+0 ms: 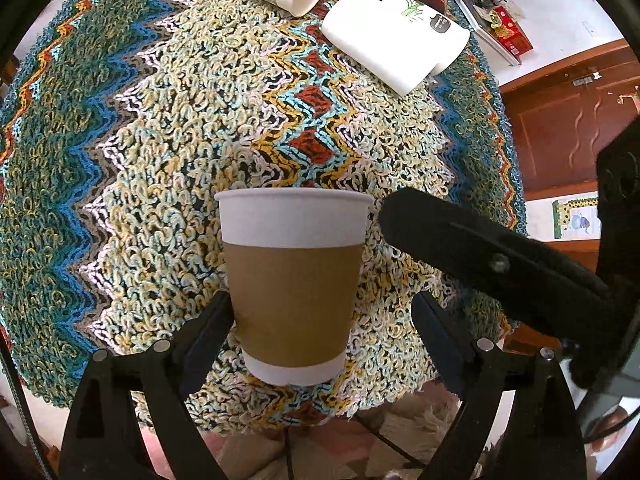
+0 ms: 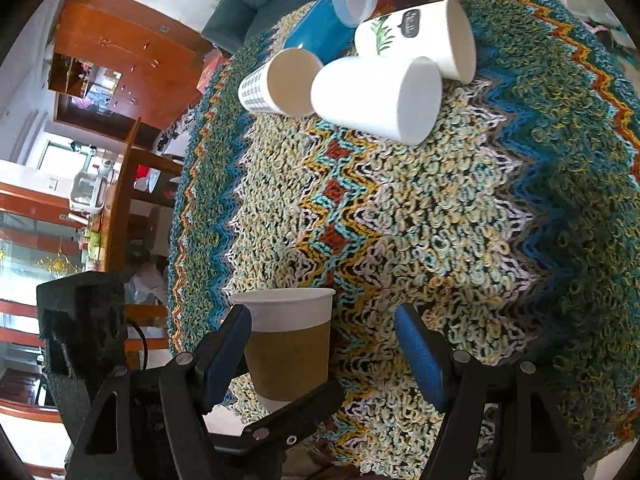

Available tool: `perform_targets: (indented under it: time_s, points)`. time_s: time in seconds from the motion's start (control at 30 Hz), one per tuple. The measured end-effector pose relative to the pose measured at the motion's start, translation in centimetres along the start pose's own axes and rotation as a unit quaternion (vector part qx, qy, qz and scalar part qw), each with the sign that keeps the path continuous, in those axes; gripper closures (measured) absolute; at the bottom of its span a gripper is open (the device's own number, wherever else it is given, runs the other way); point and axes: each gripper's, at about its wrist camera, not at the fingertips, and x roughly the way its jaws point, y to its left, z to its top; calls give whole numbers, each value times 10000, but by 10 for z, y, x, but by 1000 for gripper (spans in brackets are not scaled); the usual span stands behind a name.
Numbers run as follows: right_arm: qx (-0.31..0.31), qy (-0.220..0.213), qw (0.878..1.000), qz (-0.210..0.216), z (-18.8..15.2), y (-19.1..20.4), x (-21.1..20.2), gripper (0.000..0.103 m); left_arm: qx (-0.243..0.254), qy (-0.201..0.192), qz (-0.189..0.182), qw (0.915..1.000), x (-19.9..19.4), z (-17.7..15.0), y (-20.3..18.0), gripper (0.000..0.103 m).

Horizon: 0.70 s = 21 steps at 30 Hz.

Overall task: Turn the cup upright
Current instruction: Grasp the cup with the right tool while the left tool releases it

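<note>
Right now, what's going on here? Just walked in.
A person with two handheld grippers is setting cups upright on a knitted mat. The sleeved cup stands upright, mouth up, near the mat's front edge. The left gripper is open around it, with one finger near its side. The right gripper is open too, the cup by one of its fingers. Further back, a checked cup, a plain white cup and a leaf-print cup lie on their sides.

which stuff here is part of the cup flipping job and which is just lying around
Job:
brown-sleeved cup, standing upright
left hand-held gripper
right hand-held gripper

Lying about:
checked cup, on its side
plain white cup, on its side
leaf-print cup, on its side
knitted mat
</note>
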Motion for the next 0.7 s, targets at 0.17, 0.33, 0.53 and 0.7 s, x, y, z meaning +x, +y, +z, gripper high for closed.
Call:
perform_targets:
  time_s: [0.17,0.33,0.53,0.7]
  points:
    - [-63,153,9998,53,3,5,10,28,-6,-49,-36,10000,-12,-9,14,11]
    - [-281,350,9990,65,6,17,21,28,-104,-109,-47,9999,-23,-18,33,11]
    - [-456,665,9967,-97,11,29,38,28,-109,-219,-69,9997,-38,-26,48,11]
    - [-444,1002,9939,-114,16,31,55,28,-98,-260,-78,9996,-45,-31,55,12]
